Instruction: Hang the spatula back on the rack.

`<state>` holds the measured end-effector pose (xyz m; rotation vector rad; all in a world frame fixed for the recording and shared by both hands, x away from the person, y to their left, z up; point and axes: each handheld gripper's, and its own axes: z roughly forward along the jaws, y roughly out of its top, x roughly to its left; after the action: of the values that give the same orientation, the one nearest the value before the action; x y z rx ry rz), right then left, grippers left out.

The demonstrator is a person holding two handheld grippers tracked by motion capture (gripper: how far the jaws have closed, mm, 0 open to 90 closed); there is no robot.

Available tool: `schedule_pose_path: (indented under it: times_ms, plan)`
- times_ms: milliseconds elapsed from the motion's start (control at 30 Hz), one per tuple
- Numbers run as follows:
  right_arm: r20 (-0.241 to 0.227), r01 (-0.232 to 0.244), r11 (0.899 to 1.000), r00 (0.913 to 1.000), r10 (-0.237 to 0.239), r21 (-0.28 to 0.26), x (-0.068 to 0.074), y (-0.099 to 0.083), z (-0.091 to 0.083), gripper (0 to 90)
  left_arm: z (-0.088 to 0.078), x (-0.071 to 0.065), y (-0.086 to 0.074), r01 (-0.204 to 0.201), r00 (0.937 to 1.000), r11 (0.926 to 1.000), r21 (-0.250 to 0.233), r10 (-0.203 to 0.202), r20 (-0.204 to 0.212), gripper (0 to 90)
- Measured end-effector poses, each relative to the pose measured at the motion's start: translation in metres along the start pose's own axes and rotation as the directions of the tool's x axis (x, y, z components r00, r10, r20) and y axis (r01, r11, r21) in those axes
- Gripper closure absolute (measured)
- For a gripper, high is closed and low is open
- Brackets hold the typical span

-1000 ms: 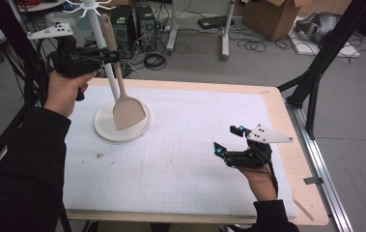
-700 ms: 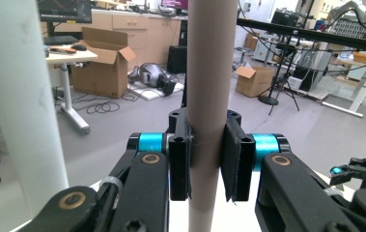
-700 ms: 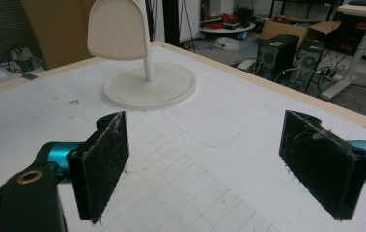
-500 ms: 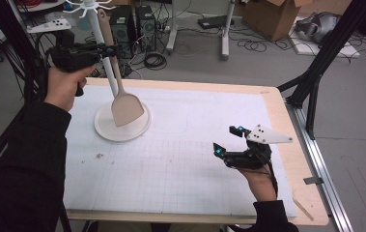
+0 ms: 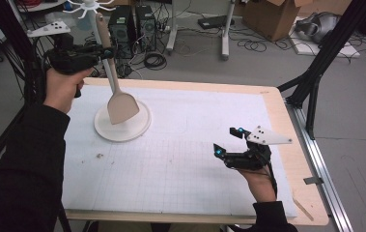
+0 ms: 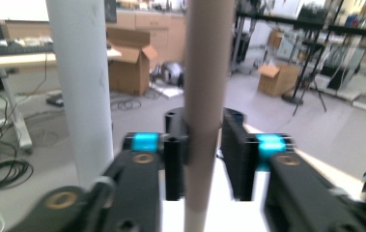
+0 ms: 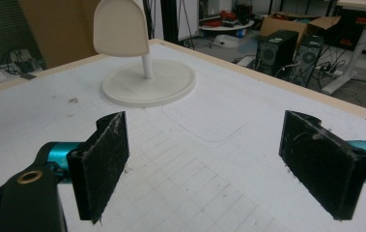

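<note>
So far the left gripper [image 5: 104,51] has its jaws clamped on the handle of the pale wooden spatula [image 5: 114,92], holding it lifted beside the white post of the round-based hanging stand [image 5: 122,123], its blade hanging over the base at the far left of the white gridded surface [image 5: 185,159]. Judging by this, hooking it onto the stand's top arms is what remains. Well apart, the right gripper [image 5: 229,141] rests with jaws spread wide, empty.

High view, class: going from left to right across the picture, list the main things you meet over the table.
Left tongs → spatula → right tongs
</note>
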<state>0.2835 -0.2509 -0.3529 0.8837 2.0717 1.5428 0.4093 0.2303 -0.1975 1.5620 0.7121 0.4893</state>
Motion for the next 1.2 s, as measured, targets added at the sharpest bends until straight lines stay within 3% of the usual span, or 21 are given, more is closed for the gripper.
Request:
schedule_pose_path:
  times_ms: [33,67,267,400,567,733,933,1033,1100,1200]
  plan:
    - [0.002,-0.001,1.000,1.0000,0.001,-0.002,0.000,-0.001,0.000,16.8,-0.002,-0.002,-0.001,0.002,0.9997,1.0000,-0.004,-0.002,-0.023,56.0]
    - [0.001,0.000,1.000,1.0000,0.000,-0.005,-0.001,-0.001,0.001,16.8,-0.004,-0.004,-0.003,0.005,0.9998,0.9999,-0.012,-0.005,-0.020,49.9]
    - [0.001,0.000,1.000,1.0000,0.000,-0.002,0.000,-0.003,0.003,16.8,-0.023,-0.013,-0.016,-0.046,0.9971,0.9978,-0.047,0.043,-0.063,41.5]
    - [0.005,-0.005,1.000,1.0000,0.005,0.004,0.000,-0.004,0.003,16.8,-0.039,-0.016,-0.032,-0.065,0.9963,0.9951,-0.075,0.060,-0.061,36.9]
    - [0.037,-0.007,1.000,0.9993,0.007,0.010,-0.002,-0.009,0.005,16.8,-0.058,-0.020,-0.064,-0.086,0.9960,0.9874,-0.133,0.081,-0.038,26.9]
    - [0.088,-0.001,0.999,0.9961,-0.003,0.041,-0.005,-0.017,0.006,16.8,-0.072,-0.029,-0.106,-0.070,0.9975,0.9899,-0.123,0.068,-0.019,15.9]
    - [0.115,-0.033,0.999,0.9930,0.029,0.040,-0.010,-0.030,0.002,16.8,-0.078,-0.040,-0.149,-0.045,0.9989,0.9944,-0.096,0.046,0.012,16.1]
    - [0.135,-0.030,0.999,0.9906,0.025,0.039,-0.012,-0.036,-0.001,16.8,-0.078,-0.047,-0.171,-0.086,0.9959,0.9885,-0.124,0.089,0.015,16.1]
    - [0.145,-0.036,0.999,0.9889,0.031,0.035,-0.013,-0.040,-0.004,16.8,-0.078,-0.049,-0.185,-0.091,0.9956,0.9896,-0.112,0.093,0.016,16.1]
    - [0.161,-0.041,0.999,0.9863,0.036,0.024,-0.013,-0.045,-0.007,16.8,-0.077,-0.049,-0.202,-0.065,0.9976,0.9941,-0.087,0.067,0.016,16.1]
